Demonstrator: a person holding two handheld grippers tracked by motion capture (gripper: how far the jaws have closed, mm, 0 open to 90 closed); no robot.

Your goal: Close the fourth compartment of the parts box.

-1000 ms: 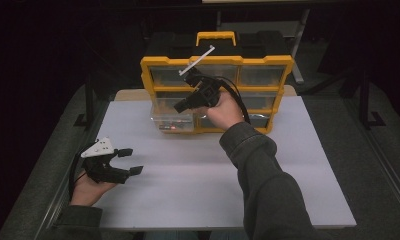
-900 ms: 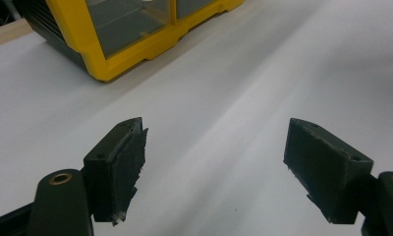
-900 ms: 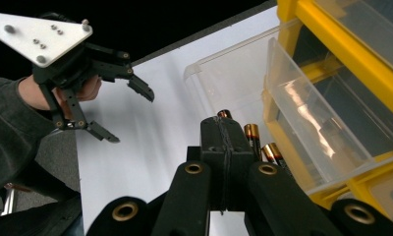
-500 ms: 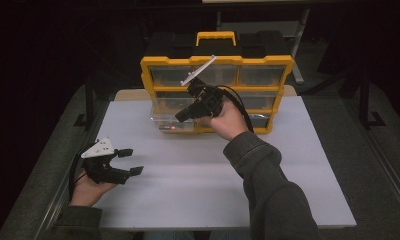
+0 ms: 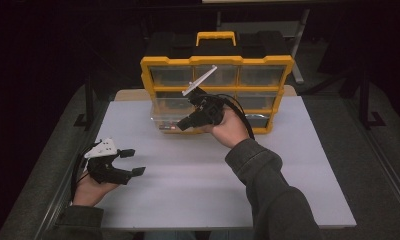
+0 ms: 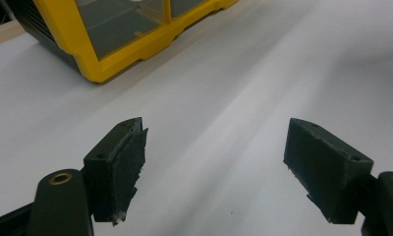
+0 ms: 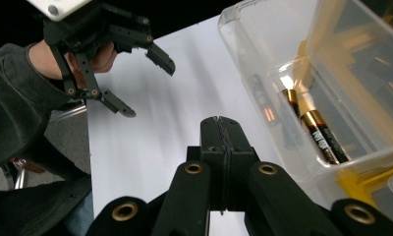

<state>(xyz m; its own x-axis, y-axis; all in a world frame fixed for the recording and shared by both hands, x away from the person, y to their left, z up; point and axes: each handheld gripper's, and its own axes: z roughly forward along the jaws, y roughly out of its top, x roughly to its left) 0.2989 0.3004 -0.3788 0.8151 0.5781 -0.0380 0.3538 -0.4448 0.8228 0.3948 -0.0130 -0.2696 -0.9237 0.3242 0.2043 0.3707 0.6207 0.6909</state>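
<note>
Since a second ago the right claw (image 5: 184, 124) has dipped lower toward the pulled-out clear drawer (image 7: 302, 73) of the yellow organizer (image 5: 215, 62) — jaws pressed together, empty. Batteries (image 7: 322, 132) lie inside the drawer; closing it seems left. The left claw (image 5: 130, 162) rests wide open, empty, on the table (image 5: 288, 170).

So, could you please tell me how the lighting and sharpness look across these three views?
High view: white table sheet evenly lit, surroundings nearly black. Left gripper view: yellow organiser cabinet soft at the top edge, black jaws crisp. Right gripper view: glare on the clear plastic drawer above the black-and-copper batteries, blurred shut jaws.
</note>
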